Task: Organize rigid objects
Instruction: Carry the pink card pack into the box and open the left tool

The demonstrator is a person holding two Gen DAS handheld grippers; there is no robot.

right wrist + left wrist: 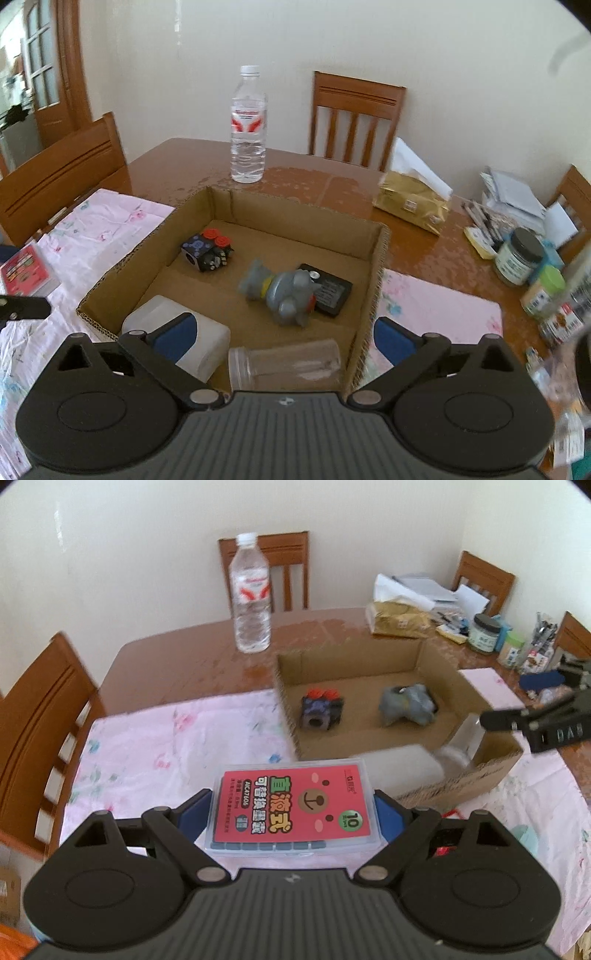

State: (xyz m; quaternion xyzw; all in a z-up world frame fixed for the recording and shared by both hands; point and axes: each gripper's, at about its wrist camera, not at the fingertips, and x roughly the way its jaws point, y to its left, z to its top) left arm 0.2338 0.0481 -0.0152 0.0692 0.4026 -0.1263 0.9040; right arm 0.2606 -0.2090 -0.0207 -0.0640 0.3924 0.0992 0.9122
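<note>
My left gripper (293, 808) is shut on a clear plastic case with a red label (295, 806), held above the pink floral cloth (166, 738), just short of the open cardboard box (436, 664). The box also shows in the right wrist view (373, 254) and holds a black cube toy with red knobs (208, 249), a grey figurine (284, 291), a black flat pack (330, 290), a white container (177, 332) and a clear jar lying on its side (284, 362). My right gripper (282, 334) is open and empty above the box's near edge.
A water bottle (248, 125) stands on the brown table beyond the box. A gold tissue pack (412, 203), jars (519, 256), pens and papers crowd the right side. Wooden chairs (356, 118) ring the table.
</note>
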